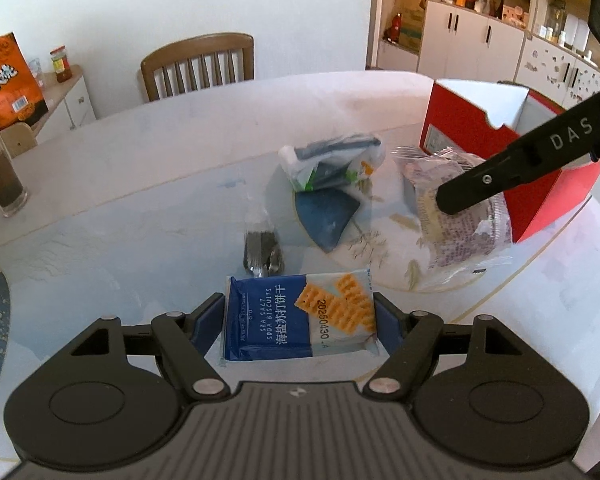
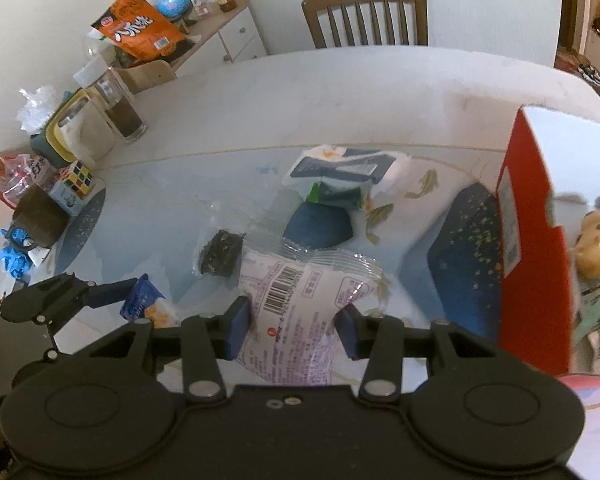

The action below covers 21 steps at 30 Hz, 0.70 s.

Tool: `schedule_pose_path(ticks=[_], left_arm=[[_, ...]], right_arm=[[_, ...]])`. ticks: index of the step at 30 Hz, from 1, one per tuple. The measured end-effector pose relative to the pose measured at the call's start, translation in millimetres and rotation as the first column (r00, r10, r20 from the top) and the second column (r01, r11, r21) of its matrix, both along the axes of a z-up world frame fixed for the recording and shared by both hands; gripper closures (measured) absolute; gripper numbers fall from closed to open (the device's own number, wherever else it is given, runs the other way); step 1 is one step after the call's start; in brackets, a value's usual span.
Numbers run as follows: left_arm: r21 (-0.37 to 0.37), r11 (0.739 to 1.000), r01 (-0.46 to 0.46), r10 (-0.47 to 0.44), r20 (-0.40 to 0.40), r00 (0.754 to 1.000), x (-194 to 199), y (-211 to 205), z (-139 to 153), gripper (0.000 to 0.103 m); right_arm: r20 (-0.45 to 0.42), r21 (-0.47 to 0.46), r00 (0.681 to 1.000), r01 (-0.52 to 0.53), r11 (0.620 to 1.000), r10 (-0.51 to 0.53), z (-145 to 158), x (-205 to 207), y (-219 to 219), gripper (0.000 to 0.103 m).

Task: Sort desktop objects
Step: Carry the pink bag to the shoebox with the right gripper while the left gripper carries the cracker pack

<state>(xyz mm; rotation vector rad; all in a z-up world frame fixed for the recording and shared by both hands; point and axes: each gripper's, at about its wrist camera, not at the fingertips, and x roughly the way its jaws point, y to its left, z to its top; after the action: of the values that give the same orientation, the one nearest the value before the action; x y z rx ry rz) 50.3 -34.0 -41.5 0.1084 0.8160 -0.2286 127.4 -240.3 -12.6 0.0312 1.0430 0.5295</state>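
Biscuit packet [image 1: 300,316] above glass-topped table [image 1: 140,216], chair [image 1: 199,65] behind.

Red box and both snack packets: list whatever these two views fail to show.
- Red box: most of its inside, hidden by its wall in both views and cut off by the right wrist view's edge.
- Purple-printed packet: front hidden, only its back faces the right wrist view.
- Biscuit packet: underside hidden in the left wrist view.

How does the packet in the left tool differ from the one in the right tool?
The biscuit packet is blue, flat and rectangular; the purple packet is pale, translucent and puffy, pinched in at its waist. The biscuit packet pictures orange crackers; the purple packet shows a barcode. Each is a sealed snack gripped between blue pads.
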Motion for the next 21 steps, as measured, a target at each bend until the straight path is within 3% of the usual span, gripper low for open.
schedule_pose_path(ticks=[11,21], left_arm=[[0.006,1.000,0.005,-0.006,0.081,0.997,2,-22,40,0.026],[0.015,0.998,0.059,-0.061,0.123,0.991,17,-70,68,0.026]], right_arm=[[0.081,0.016,0.997,-0.003,1.000,0.001,35,7,-48,0.058],[0.118,0.004,0.993,0.011,1.000,-0.012,48,19,-100,0.058]])
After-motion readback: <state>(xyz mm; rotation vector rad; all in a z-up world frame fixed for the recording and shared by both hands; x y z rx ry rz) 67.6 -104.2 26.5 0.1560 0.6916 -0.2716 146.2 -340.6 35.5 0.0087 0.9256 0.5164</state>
